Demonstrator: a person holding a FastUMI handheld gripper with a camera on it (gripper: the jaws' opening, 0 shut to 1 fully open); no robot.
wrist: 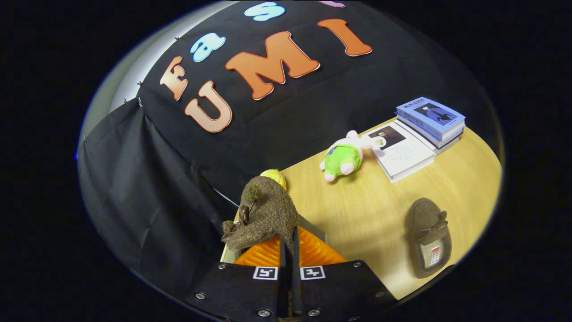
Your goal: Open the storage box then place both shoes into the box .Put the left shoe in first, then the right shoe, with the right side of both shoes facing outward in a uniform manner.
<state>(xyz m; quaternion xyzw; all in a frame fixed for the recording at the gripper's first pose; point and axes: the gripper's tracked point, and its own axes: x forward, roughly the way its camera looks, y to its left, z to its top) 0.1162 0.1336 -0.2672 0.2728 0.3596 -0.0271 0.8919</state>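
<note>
My gripper (288, 243) is shut on a brown fuzzy shoe (263, 214), pinching its rim so the shoe hangs in the air ahead of the fingers, toe pointing away. A small bow shows on its left side. The second brown shoe (428, 237) lies flat on the wooden table (371, 210) to the right, sole down, opening toward me, with a bow on its top. Just below the held shoe I see a pale rim (228, 252) and a grey edge that may belong to the storage box, mostly hidden by the shoe and fingers.
A green and pink plush toy (346, 157) lies on the table beyond the fingers. Further right are an open white book (402, 152) and a stack of blue books (431, 120). A yellow object (275, 176) peeks out behind the held shoe. Black cloth hangs on the left.
</note>
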